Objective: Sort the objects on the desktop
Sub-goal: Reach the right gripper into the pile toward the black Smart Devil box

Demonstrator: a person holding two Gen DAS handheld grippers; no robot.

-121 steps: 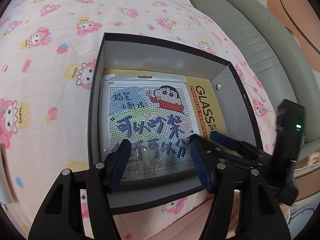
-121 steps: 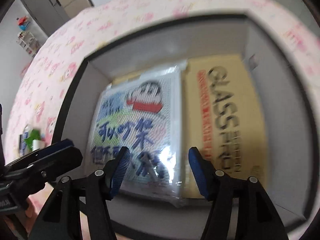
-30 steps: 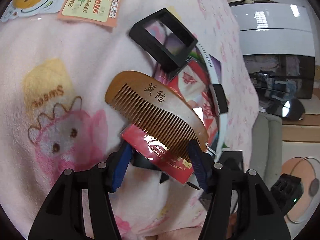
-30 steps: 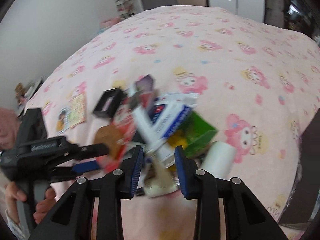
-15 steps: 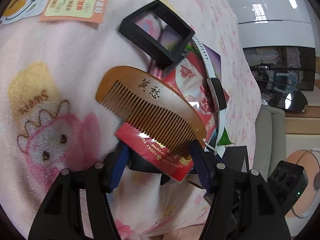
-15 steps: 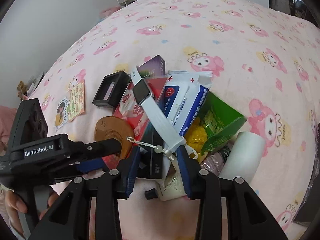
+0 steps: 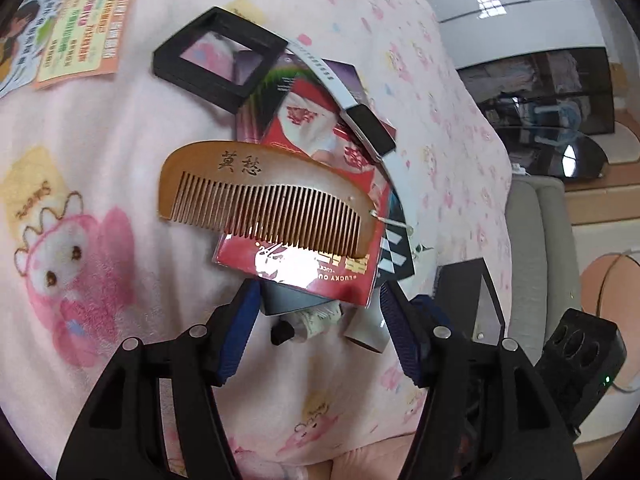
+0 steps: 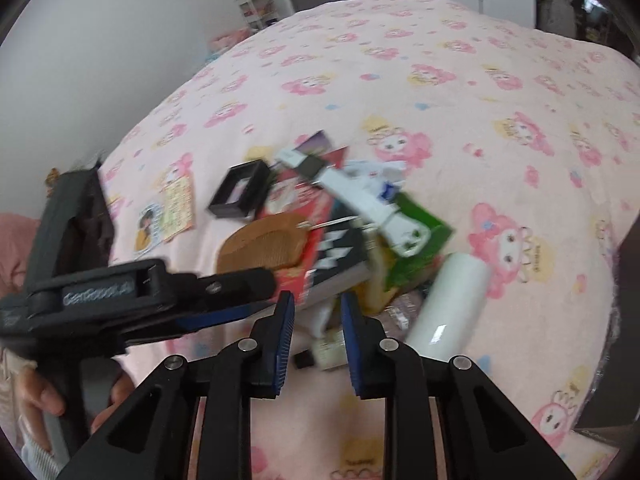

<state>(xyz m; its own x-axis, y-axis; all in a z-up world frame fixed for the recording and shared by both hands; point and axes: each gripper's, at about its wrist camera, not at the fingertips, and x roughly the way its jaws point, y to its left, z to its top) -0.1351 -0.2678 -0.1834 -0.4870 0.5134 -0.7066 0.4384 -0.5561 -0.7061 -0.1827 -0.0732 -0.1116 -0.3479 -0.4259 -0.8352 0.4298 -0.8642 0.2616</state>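
Pink cartoon-print blanket (image 7: 100,128) covers the surface under your clutter. Nearest, your left claw (image 7: 320,332) gapes wide, empty, before the red packet (image 7: 320,272); the wooden comb (image 7: 264,204) lies on it at 12 o'clock. Your right claw (image 8: 316,344) stands narrowly parted, empty, the white roll (image 8: 448,304) at 2 o'clock.

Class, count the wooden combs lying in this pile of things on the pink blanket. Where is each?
1. The wooden comb lies on the red packet at the pile's near edge, just ahead of the left gripper. Others could be hidden beneath the pile.
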